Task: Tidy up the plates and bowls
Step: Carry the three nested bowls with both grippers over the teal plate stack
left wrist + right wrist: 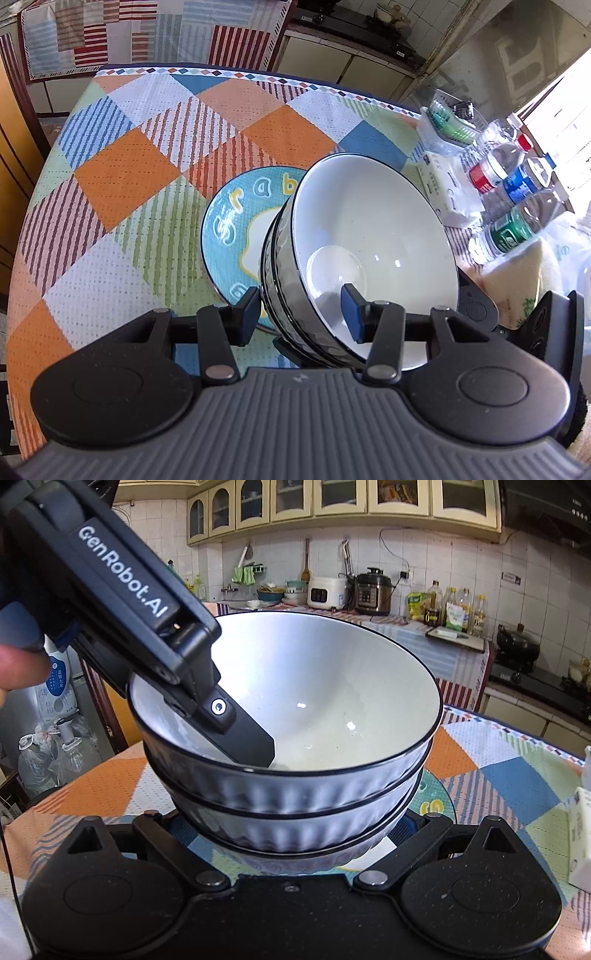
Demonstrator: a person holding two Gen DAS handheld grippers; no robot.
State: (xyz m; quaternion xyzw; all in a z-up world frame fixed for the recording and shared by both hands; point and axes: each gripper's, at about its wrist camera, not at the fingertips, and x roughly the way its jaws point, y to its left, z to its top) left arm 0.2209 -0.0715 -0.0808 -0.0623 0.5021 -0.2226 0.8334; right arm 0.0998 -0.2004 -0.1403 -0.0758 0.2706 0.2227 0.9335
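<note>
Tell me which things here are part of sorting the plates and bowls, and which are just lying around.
Part of the job: stacked bowls, blue plate, left gripper.
Lying about: water bottles, white box, tablecloth.

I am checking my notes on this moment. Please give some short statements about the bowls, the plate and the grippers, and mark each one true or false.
1. The stacked bowls are empty. True.
2. The left gripper grips the wall of the stack, one finger inside the top bowl. True.
3. The blue plate is stacked on top of the bowls. False: it is under and behind them.
4. The water bottles stand upright. False: they lie on their sides.
5. The right gripper is at the bottom of the stack. True.
</note>
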